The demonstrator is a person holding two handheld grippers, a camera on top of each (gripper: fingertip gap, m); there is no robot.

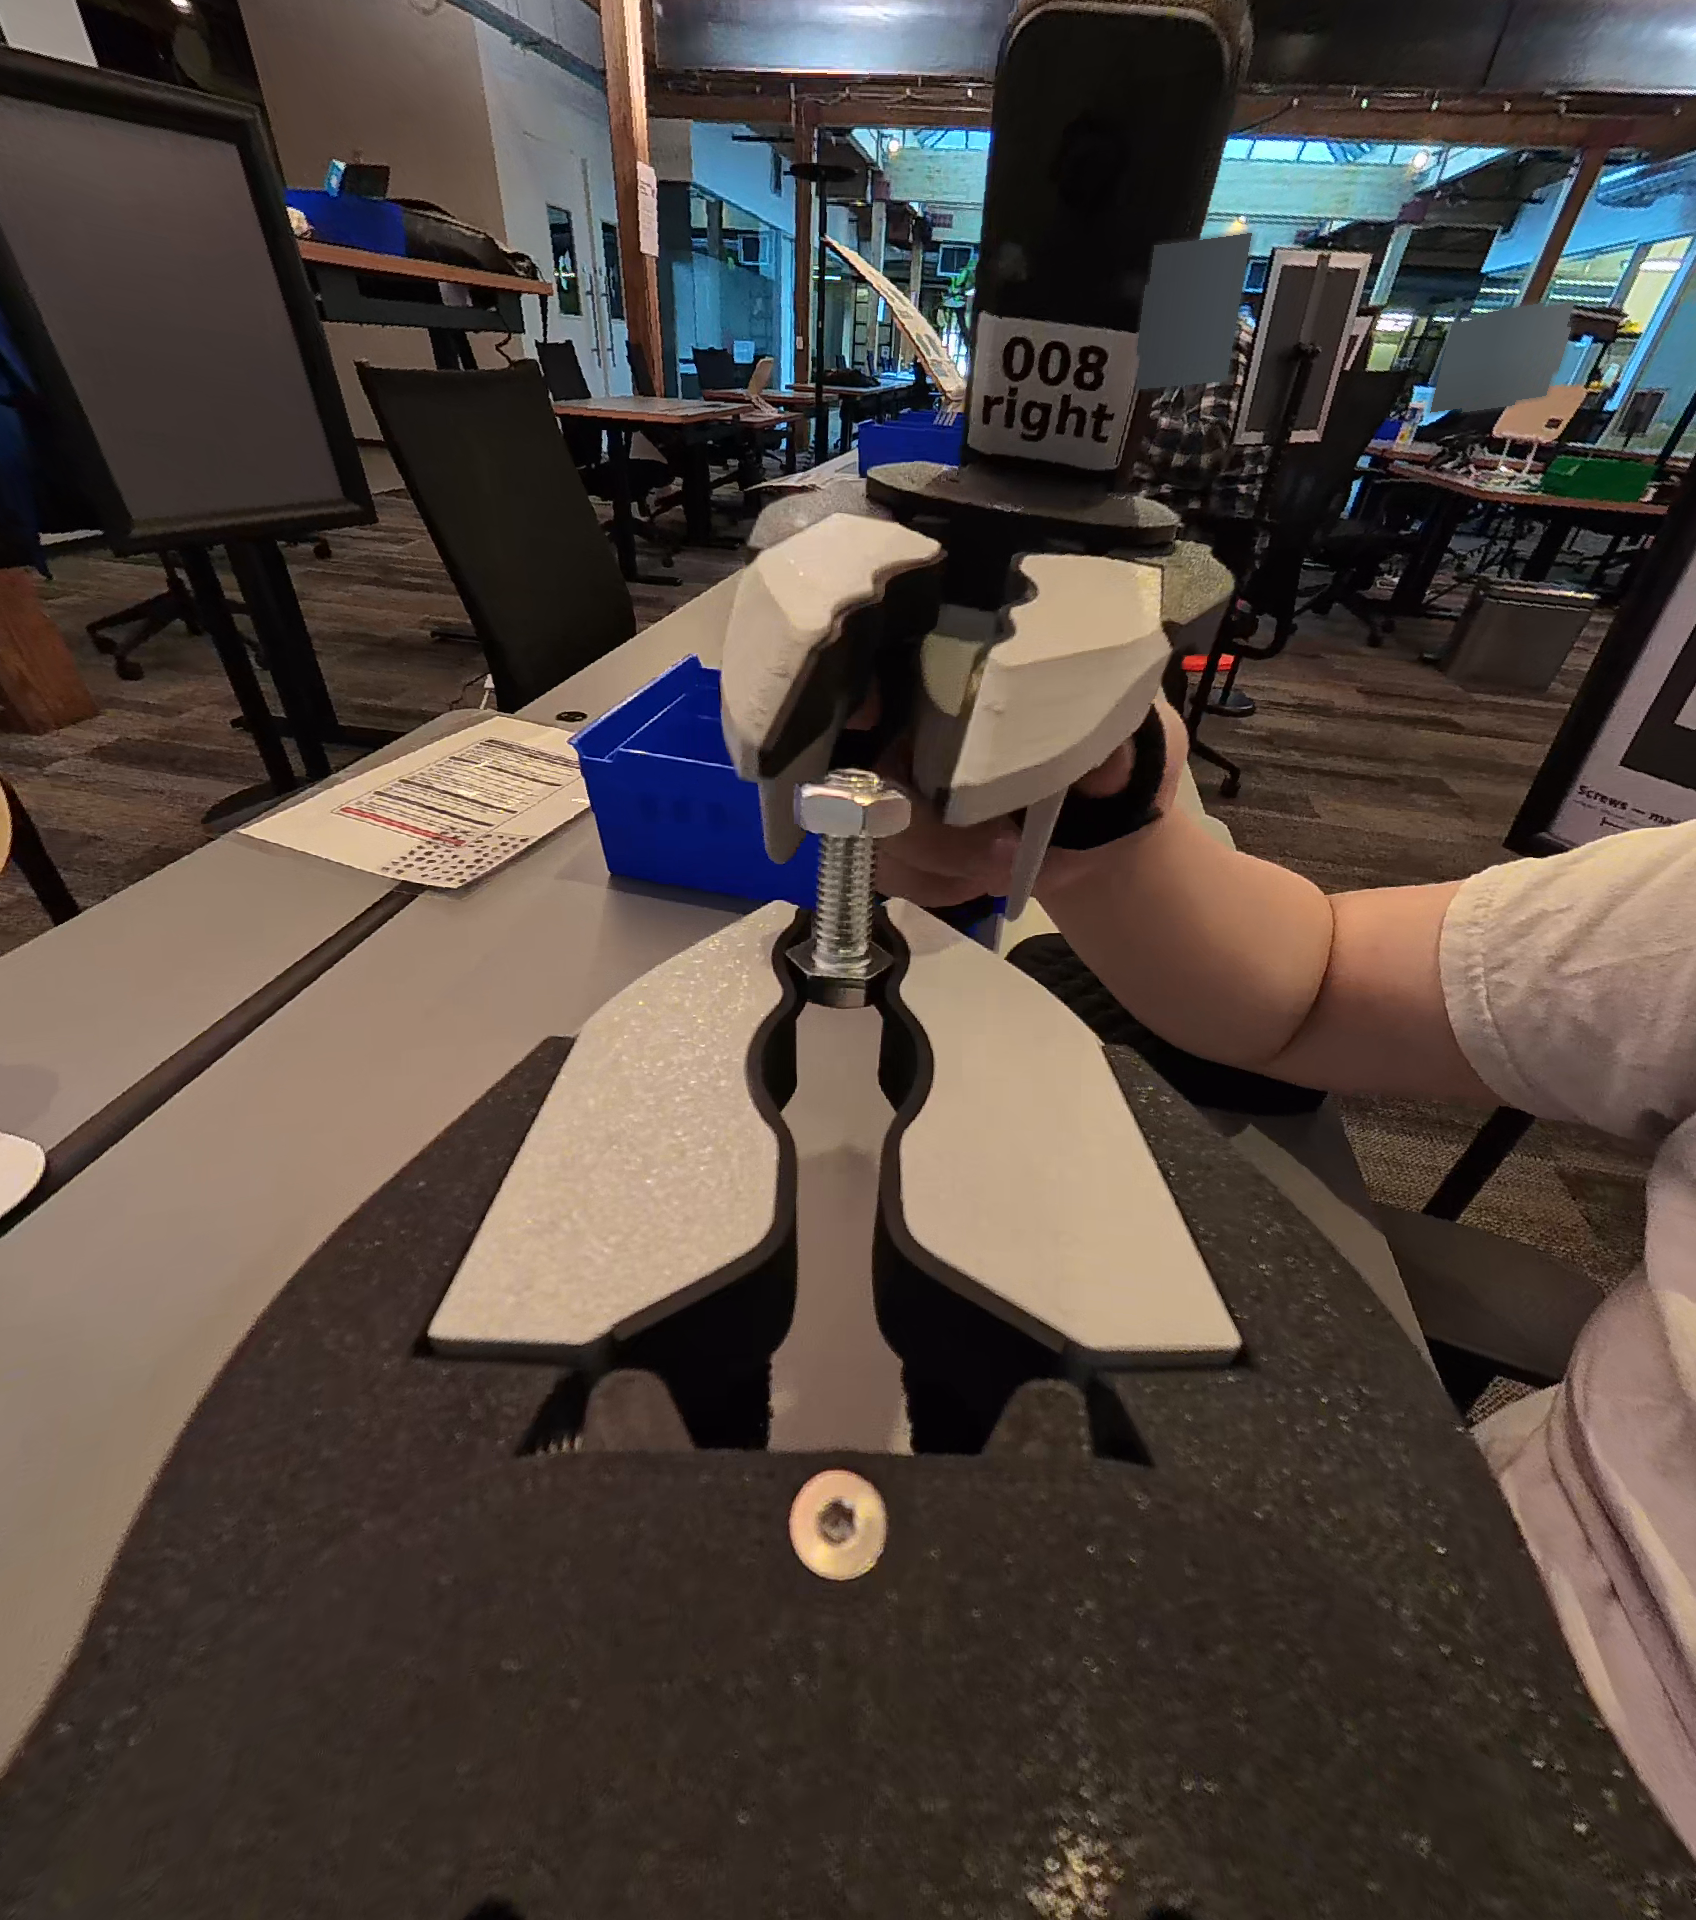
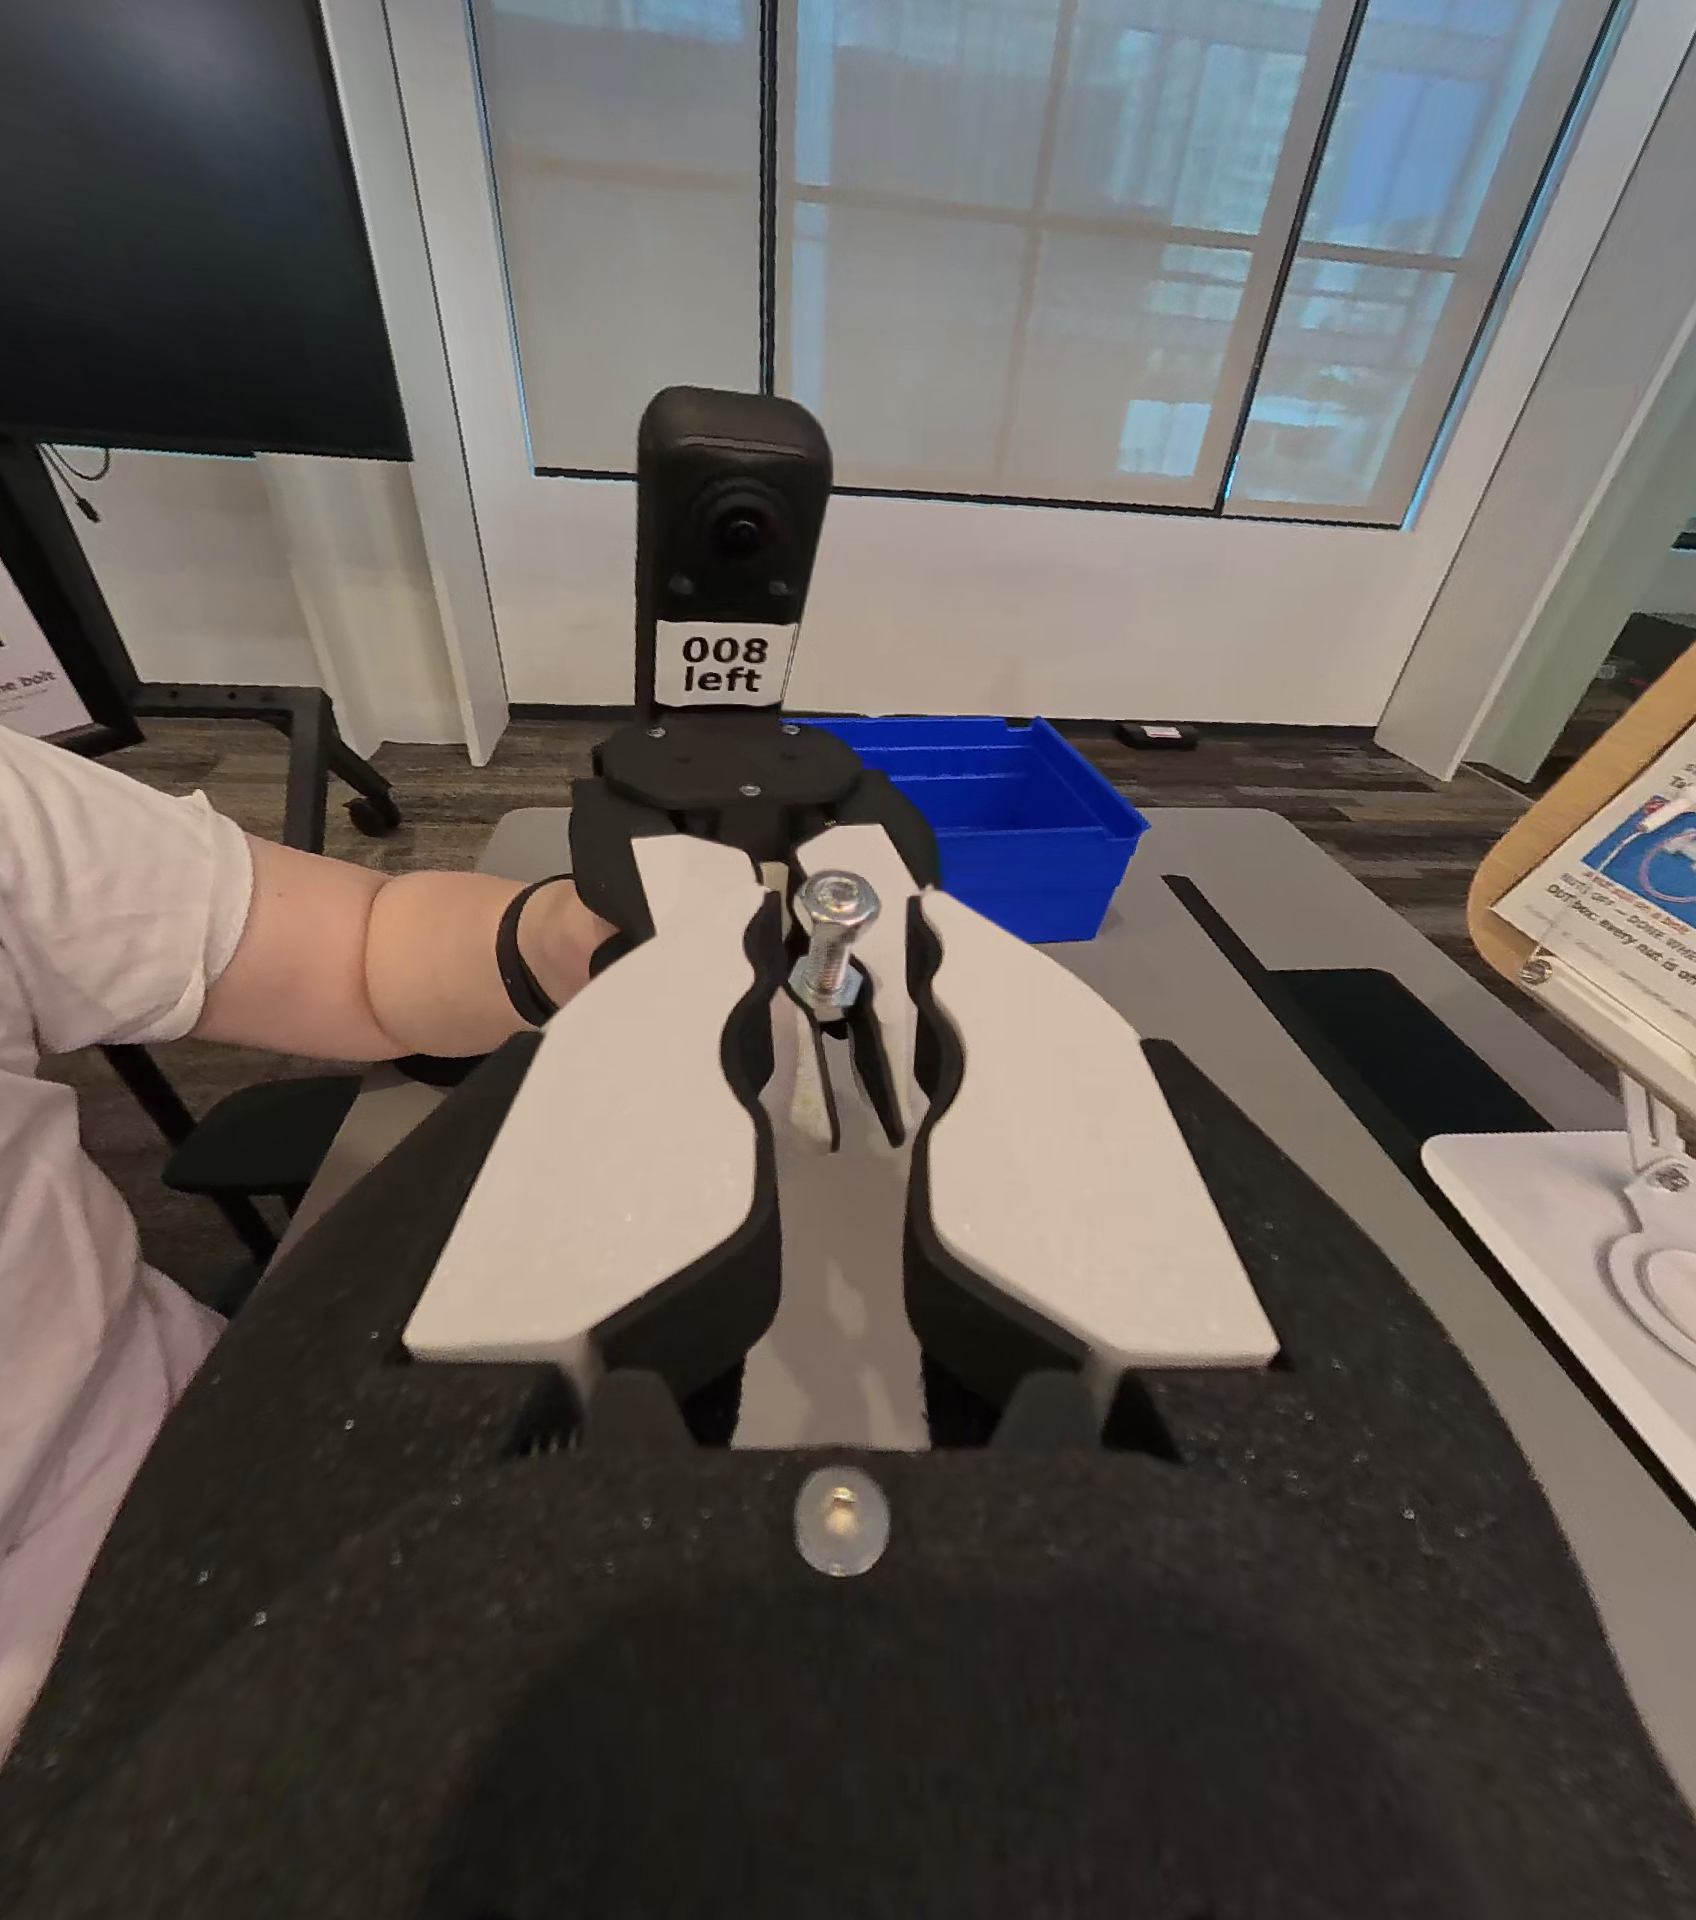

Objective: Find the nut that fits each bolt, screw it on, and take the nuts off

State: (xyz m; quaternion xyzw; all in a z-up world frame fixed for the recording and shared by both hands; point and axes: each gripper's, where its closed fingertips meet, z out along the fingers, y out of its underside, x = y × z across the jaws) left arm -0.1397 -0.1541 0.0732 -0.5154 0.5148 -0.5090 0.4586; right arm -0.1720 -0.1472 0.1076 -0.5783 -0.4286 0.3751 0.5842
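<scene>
Left wrist view: the left gripper [image 1: 839, 971] pinches the nut [image 1: 839, 961] at its fingertips, the bolt [image 1: 846, 878] standing up through it. The right gripper [image 1: 859, 800] meets the bolt head from above

Right wrist view: the right gripper's [image 2: 839, 914] fingers flank the head, slightly apart; contact is unclear. The nut sits at the thread's far end, so winding looks barely begun or nearly undone

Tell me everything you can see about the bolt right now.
The bolt is bright silver metal with a hex head and a threaded shank, standing roughly upright above the grey table. A matching hex nut sits low on its thread, and the left gripper is shut on that nut. The right gripper reaches down around the head, open by the right wrist view; contact is unclear. The bolt's lower tip is hidden.
</scene>
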